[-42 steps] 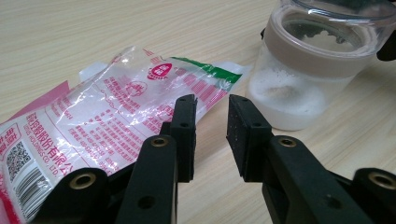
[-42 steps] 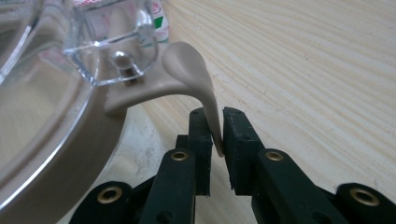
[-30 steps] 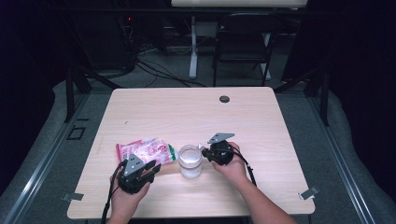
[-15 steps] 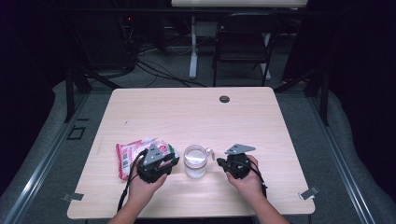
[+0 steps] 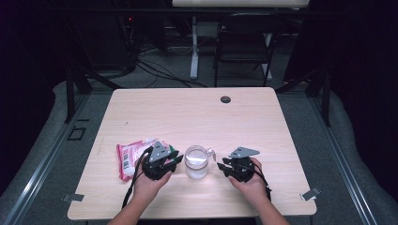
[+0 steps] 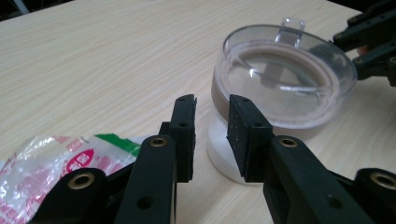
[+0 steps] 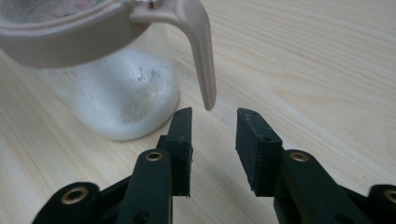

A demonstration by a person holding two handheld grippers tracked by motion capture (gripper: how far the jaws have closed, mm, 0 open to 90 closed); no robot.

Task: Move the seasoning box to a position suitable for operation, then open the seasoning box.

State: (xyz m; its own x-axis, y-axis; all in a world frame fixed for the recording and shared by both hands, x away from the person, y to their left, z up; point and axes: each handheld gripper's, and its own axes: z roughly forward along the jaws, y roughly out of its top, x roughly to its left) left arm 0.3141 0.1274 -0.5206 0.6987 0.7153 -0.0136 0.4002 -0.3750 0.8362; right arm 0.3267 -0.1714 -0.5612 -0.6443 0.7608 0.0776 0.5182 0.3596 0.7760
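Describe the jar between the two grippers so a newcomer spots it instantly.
On the pale wooden table, look at the near edge, midway between the left gripper and the right gripper. The jar is clear, with white powder inside, a transparent lid and a beige clasp; the neighbouring snack packet is flat and pink.

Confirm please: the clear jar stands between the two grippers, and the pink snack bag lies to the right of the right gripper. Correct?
Not quite. The high view shows the pink snack bag lying beside the left gripper, on the jar's left. The jar does stand between the left gripper and the right gripper.
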